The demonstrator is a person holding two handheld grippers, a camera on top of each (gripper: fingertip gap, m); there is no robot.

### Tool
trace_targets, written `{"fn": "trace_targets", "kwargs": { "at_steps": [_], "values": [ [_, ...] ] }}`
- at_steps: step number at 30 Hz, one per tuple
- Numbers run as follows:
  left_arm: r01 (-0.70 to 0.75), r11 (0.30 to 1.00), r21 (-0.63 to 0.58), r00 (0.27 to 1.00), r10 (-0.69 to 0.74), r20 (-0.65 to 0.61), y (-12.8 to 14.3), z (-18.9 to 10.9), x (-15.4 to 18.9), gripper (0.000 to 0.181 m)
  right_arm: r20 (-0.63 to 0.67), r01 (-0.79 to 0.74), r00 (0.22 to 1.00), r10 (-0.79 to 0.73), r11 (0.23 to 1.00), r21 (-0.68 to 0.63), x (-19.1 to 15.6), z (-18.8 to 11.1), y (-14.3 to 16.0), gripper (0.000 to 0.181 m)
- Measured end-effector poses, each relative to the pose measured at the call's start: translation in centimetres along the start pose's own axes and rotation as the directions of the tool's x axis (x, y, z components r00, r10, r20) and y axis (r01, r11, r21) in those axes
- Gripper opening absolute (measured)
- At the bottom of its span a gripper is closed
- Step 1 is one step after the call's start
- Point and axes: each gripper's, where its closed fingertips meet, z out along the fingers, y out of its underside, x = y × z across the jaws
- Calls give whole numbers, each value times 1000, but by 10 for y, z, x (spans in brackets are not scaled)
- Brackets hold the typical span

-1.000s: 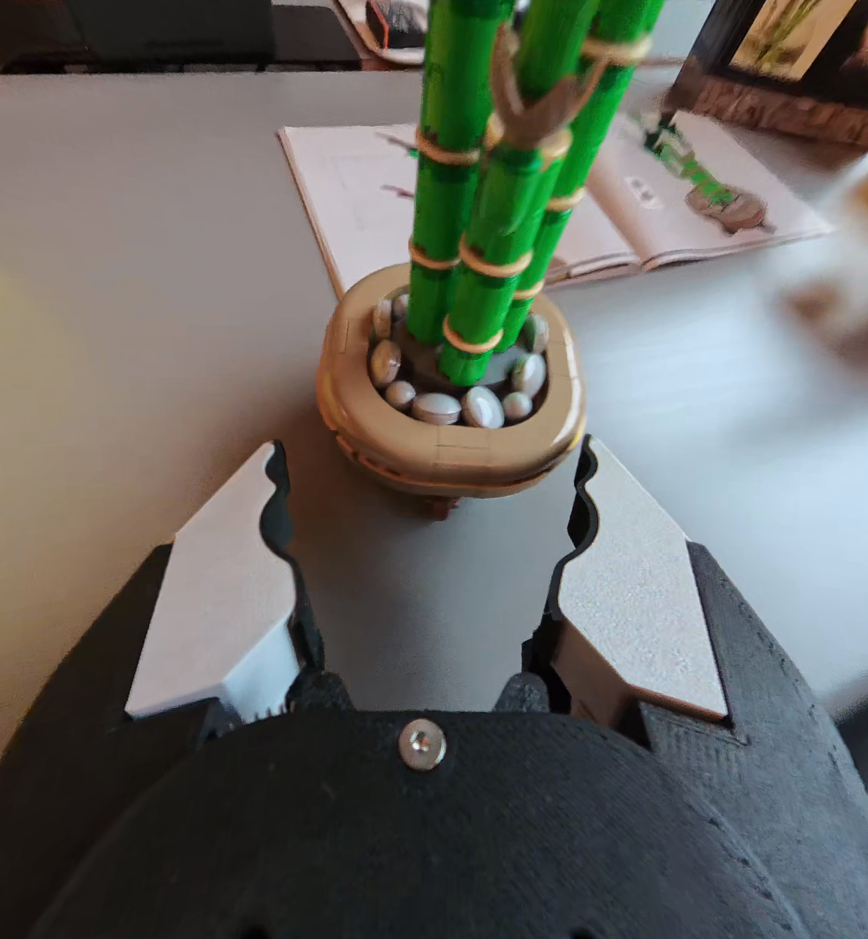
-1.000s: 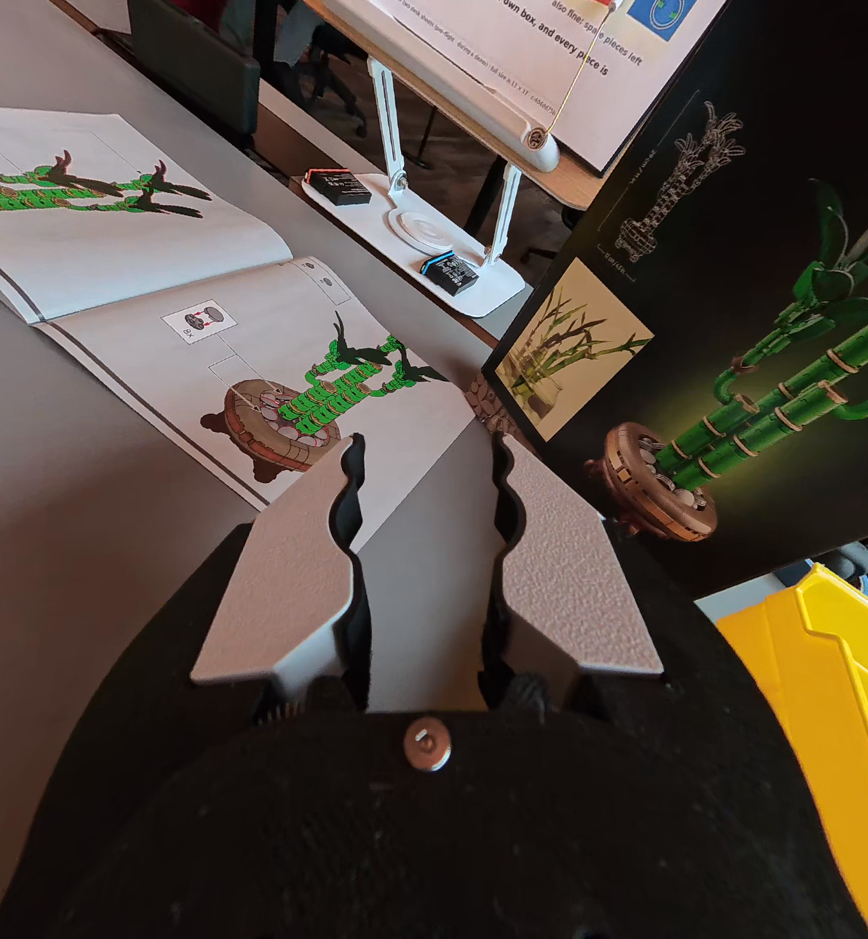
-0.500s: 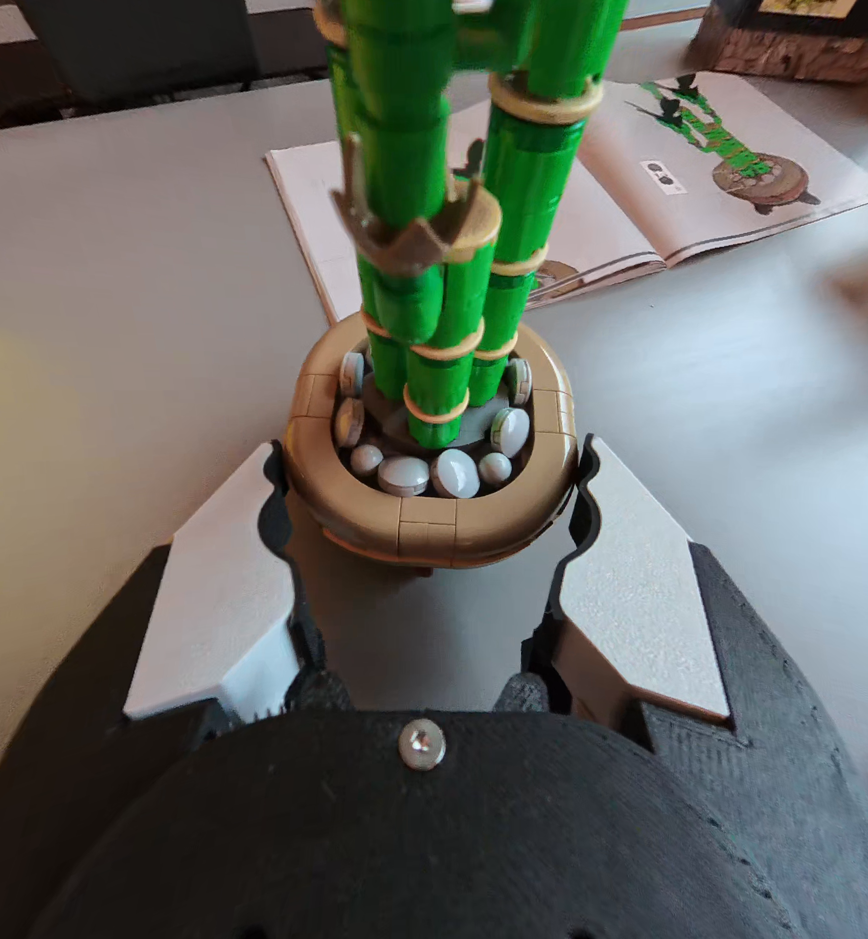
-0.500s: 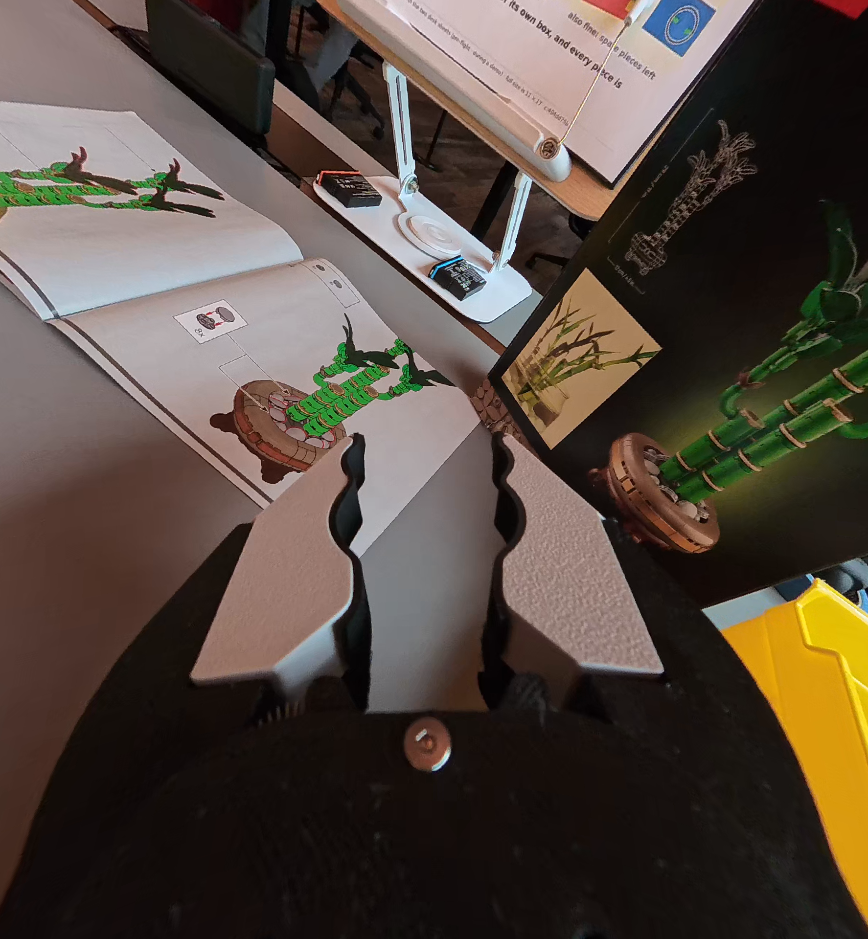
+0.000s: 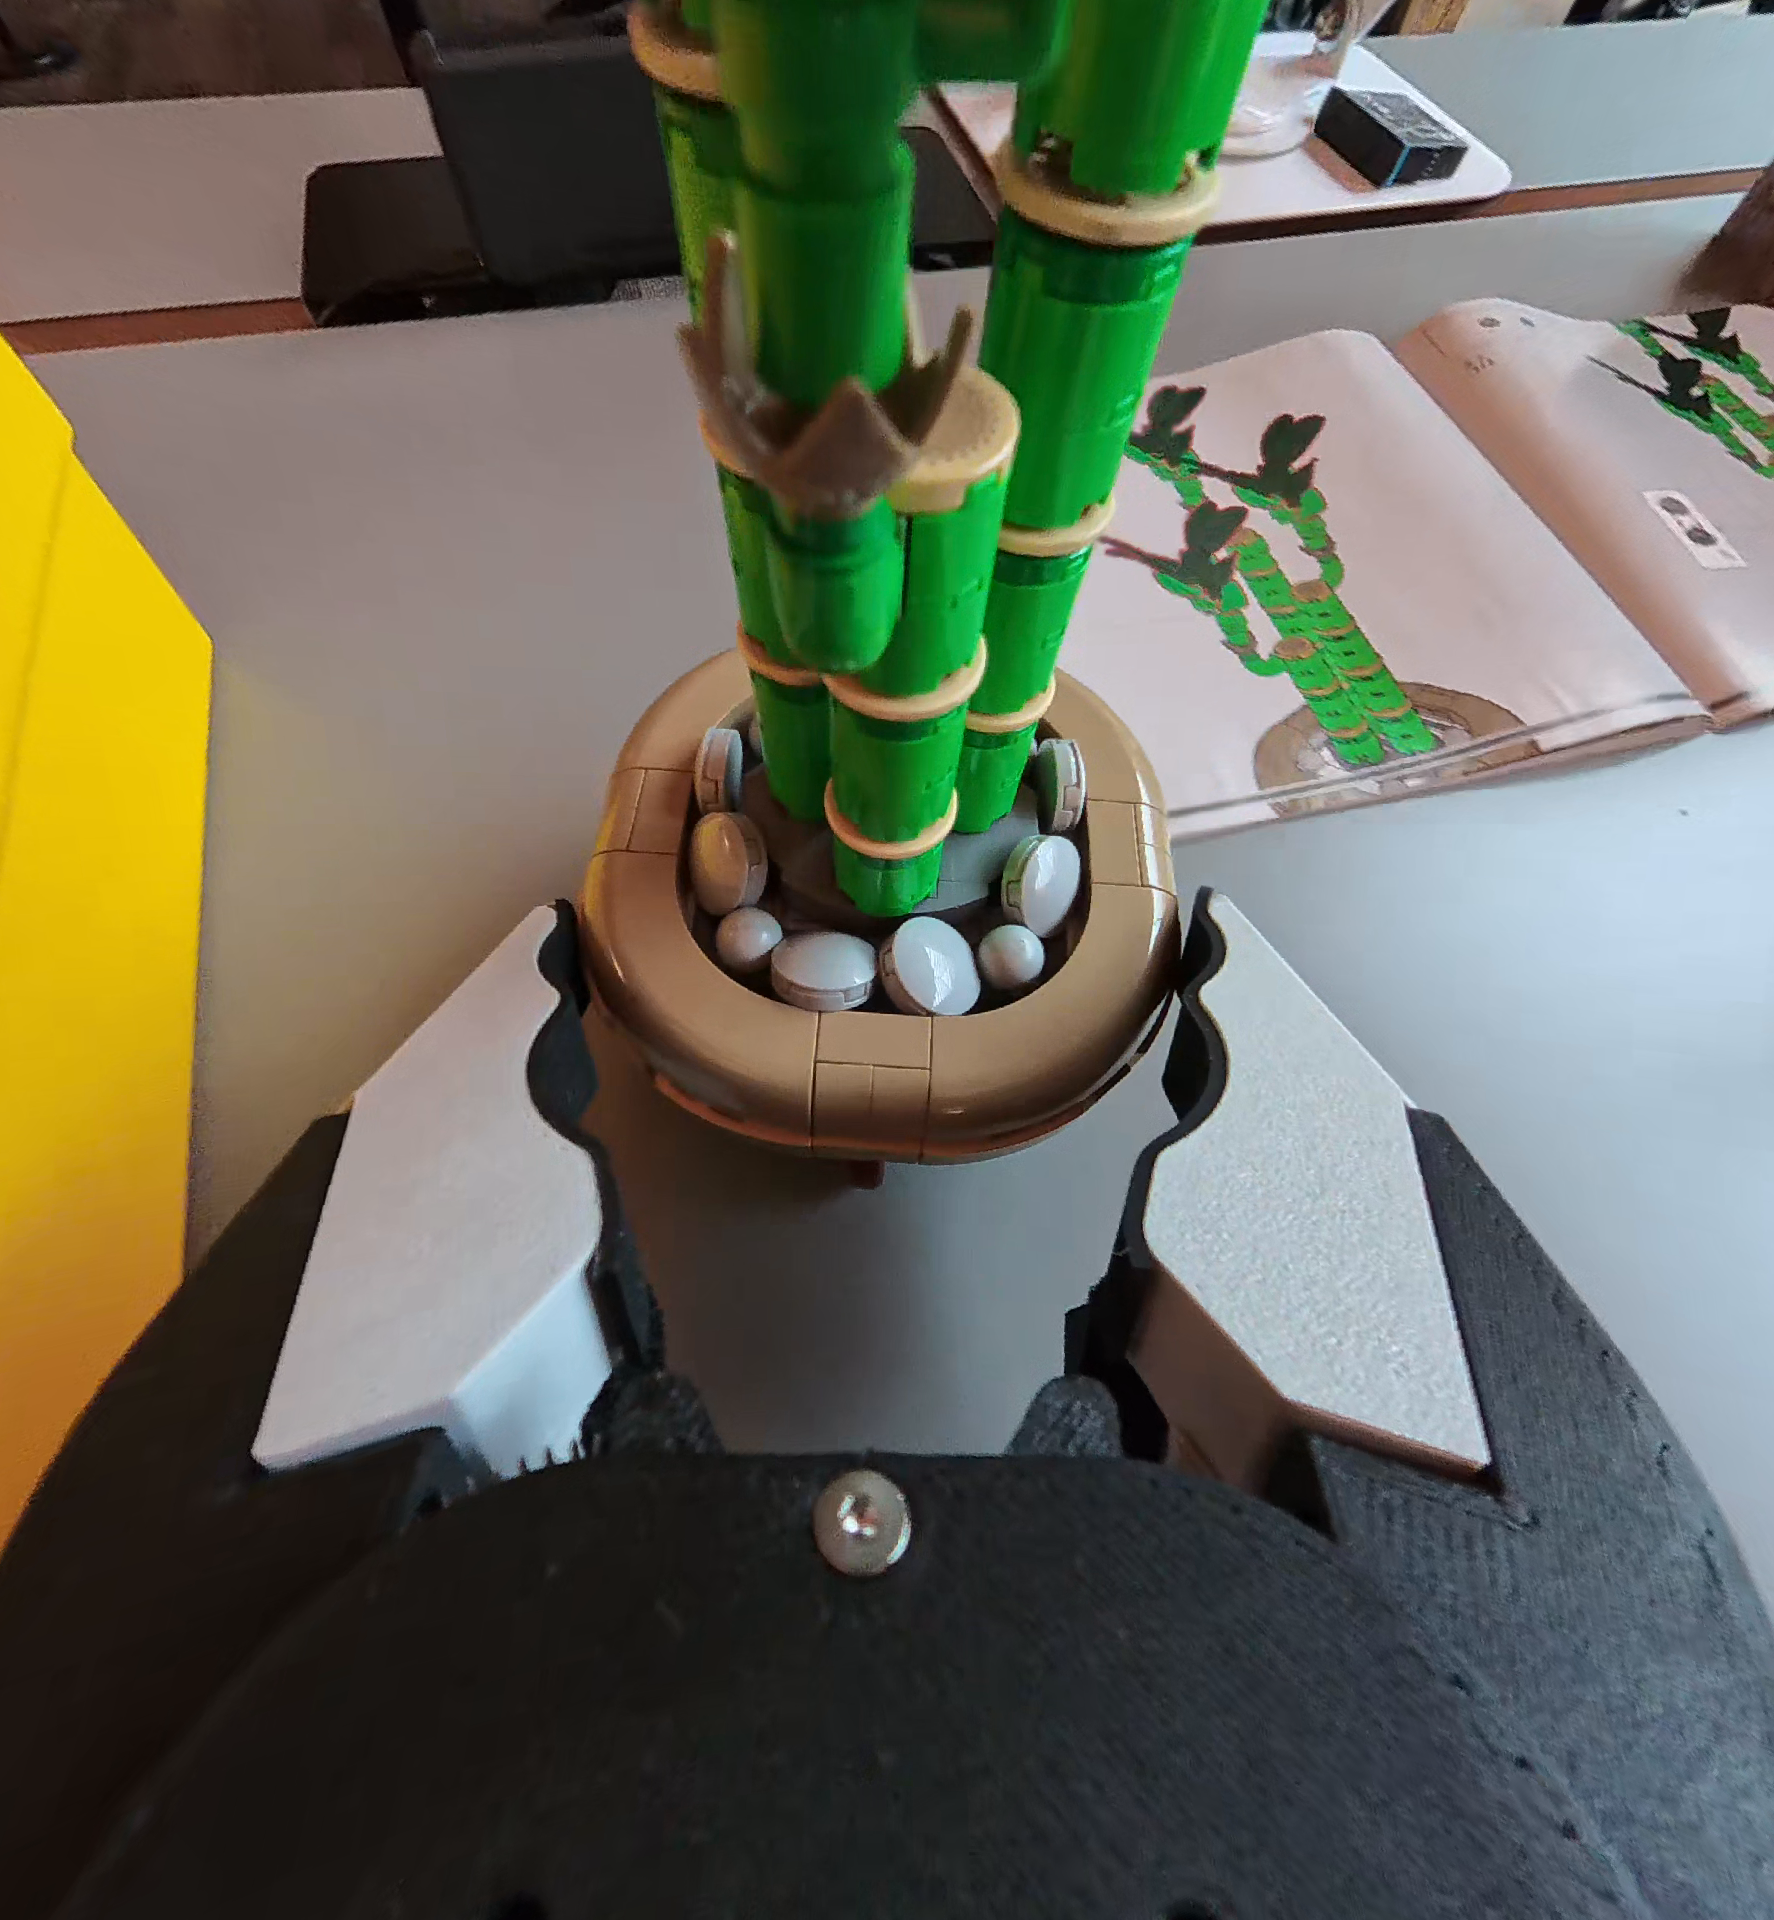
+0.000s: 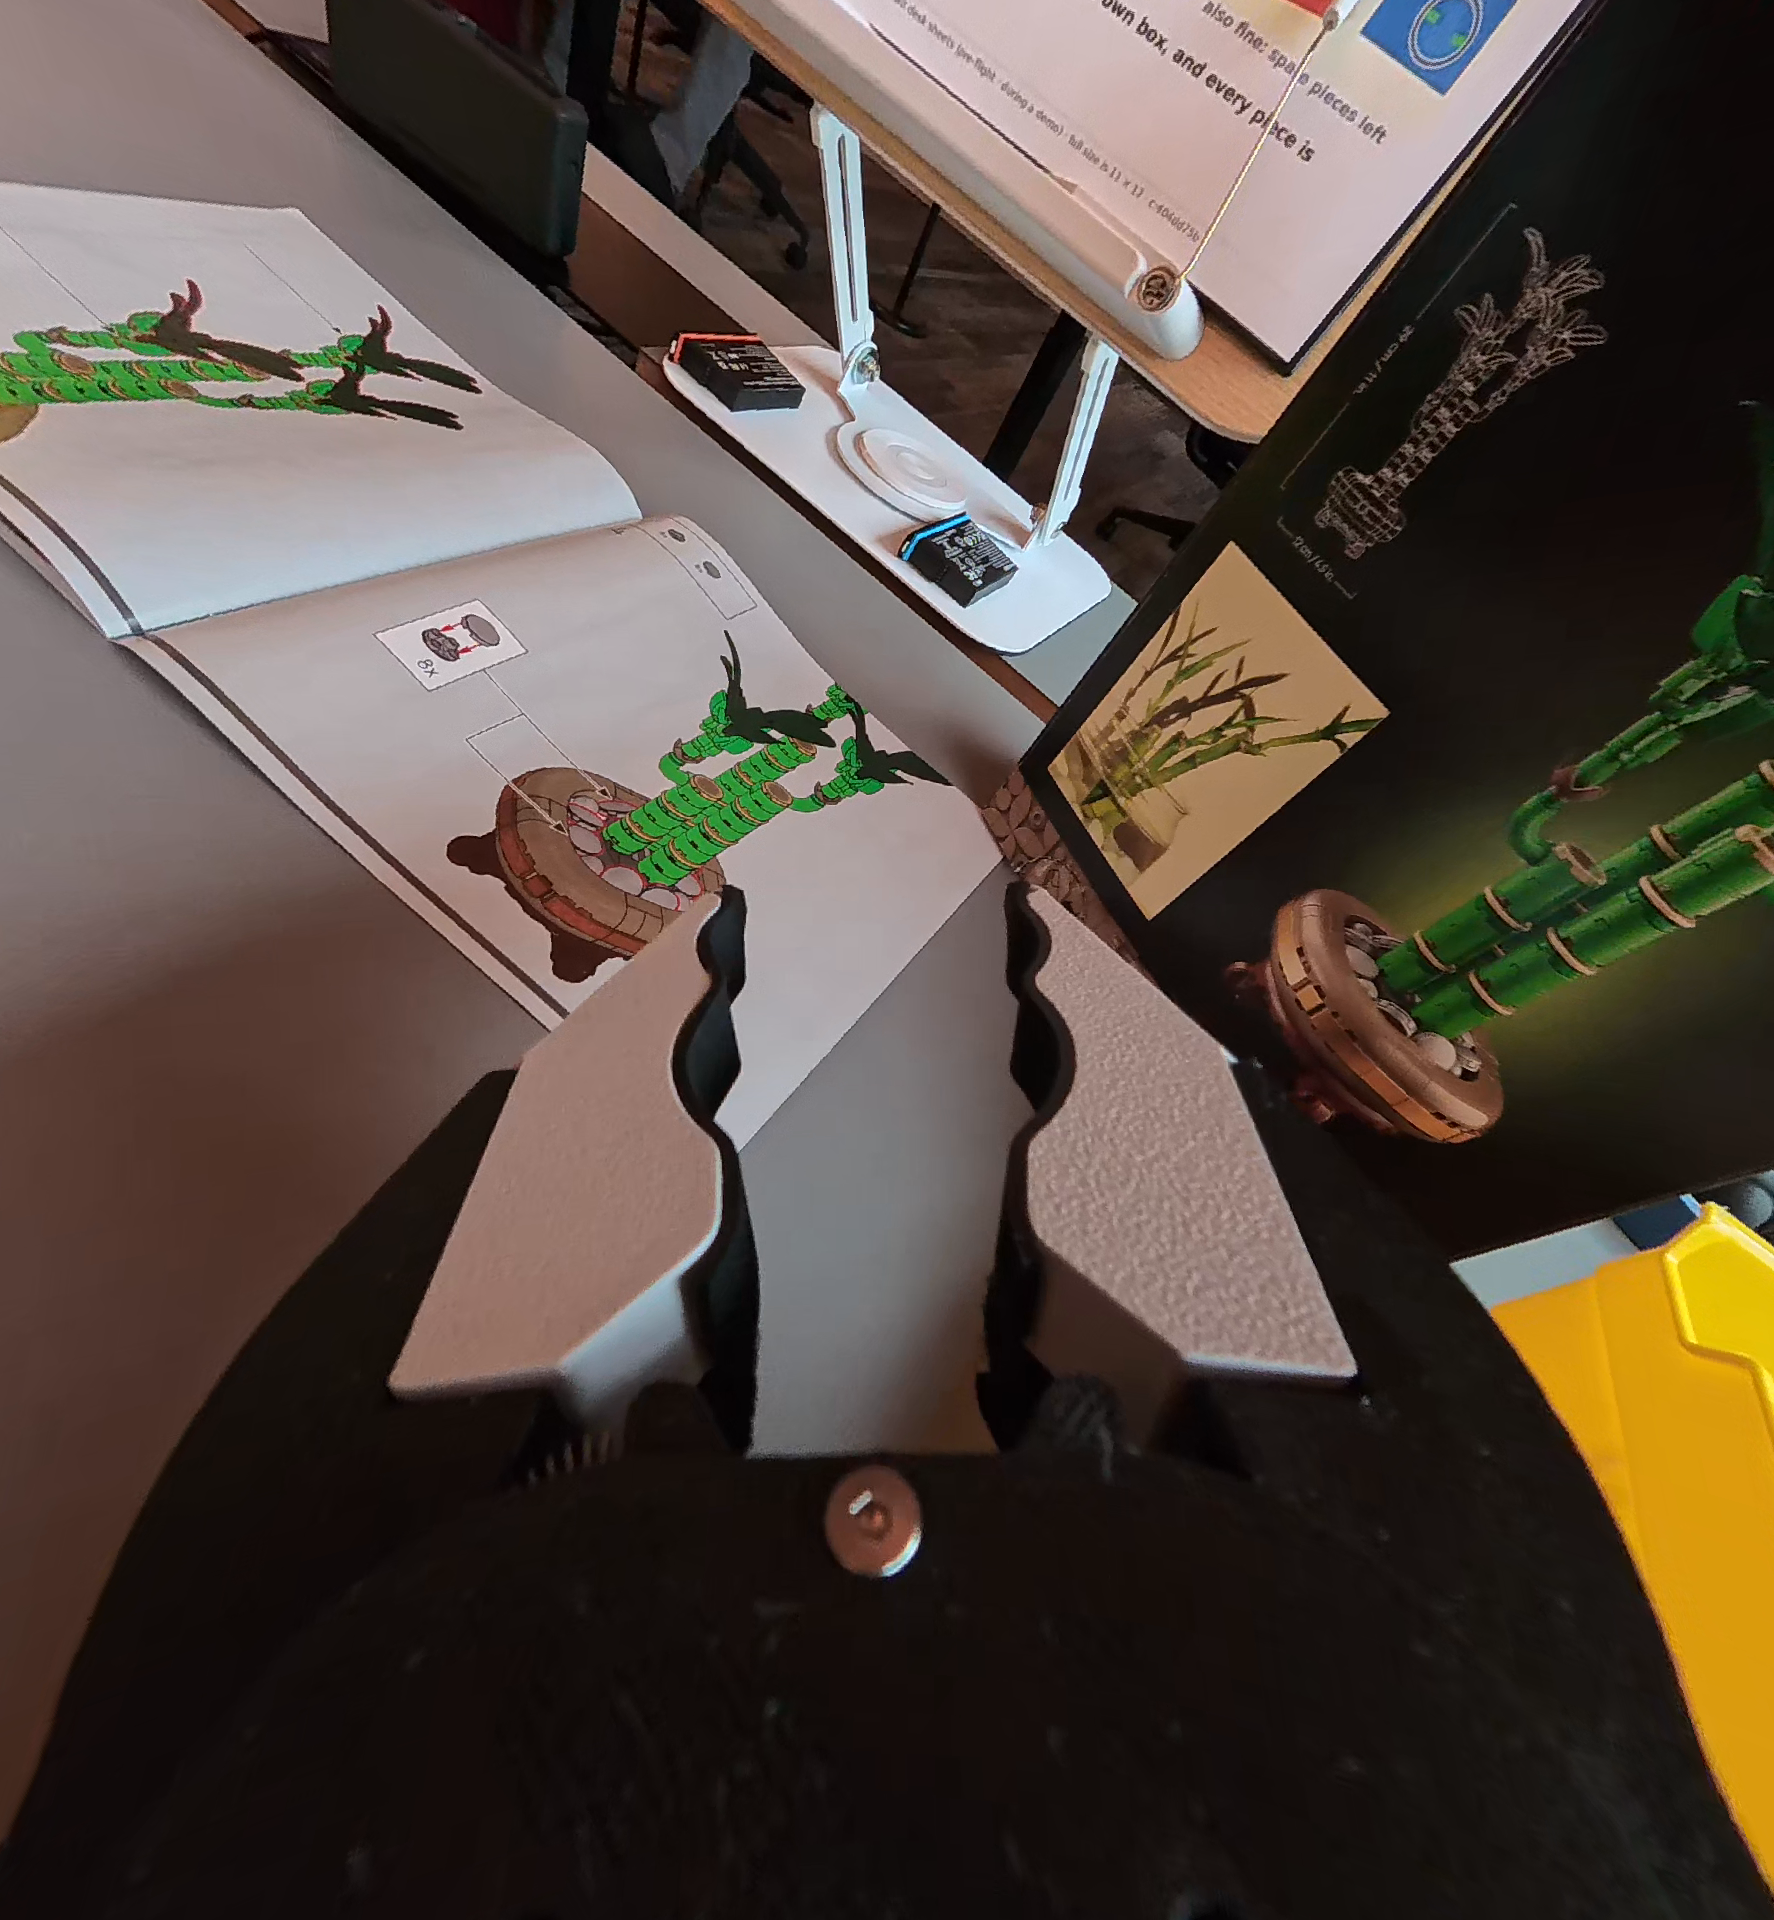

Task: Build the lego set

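The lego bamboo plant stands upright on the grey table in the left wrist view: green stalks [image 5: 904,582] with tan rings rise from a round tan pot [image 5: 872,1081] filled with grey pebbles [image 5: 930,966]. My left gripper [image 5: 878,925] is open wide, with the near half of the pot between its fingertips [image 5: 509,1039]. I cannot tell whether they touch the rim. My right gripper [image 6: 872,899] is partly open and empty, held over the table by the corner of the open instruction booklet [image 6: 550,644]. The plant does not show in the right wrist view.
A yellow bin [image 5: 41,831] stands close on the left of the plant, and a yellow bin [image 6: 1735,1538] shows right of my right gripper. The black set box [image 6: 1485,644] stands upright ahead. The booklet [image 5: 1465,582] lies right of the plant. A white stand [image 6: 914,488] holds small black blocks.
My left gripper has moved forward, so the pot now sits between its fingertips, and it has swung so that the yellow bin shows on the left. The right gripper has barely moved.
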Motion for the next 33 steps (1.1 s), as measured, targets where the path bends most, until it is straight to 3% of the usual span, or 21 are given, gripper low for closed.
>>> {"fn": "trace_targets", "kwargs": {
  "at_steps": [12,16,19,24,28,33],
  "values": [
    [8,1000,-18,1000,-8,-19,-15,30,-21,116,32,16,999,-15,1000,-12,-8,4,2,50],
    [-15,995,-97,1000,16,9,5,14,-23,132,36,29,999,-28,999,-15,-10,4,3,51],
    [30,993,-114,1000,-29,5,17,0,-17,132,27,33,999,-33,999,0,-9,3,-1,51],
    [112,992,-51,991,-116,-68,17,-23,7,123,44,13,999,-15,999,33,-16,5,-7,51],
    [77,997,23,994,-75,-80,16,-39,20,118,99,-92,992,82,990,109,-28,12,-16,51],
    [-5,990,144,989,27,-146,-3,-55,56,104,68,-38,997,31,994,101,-24,11,-16,52]
  ]
}}
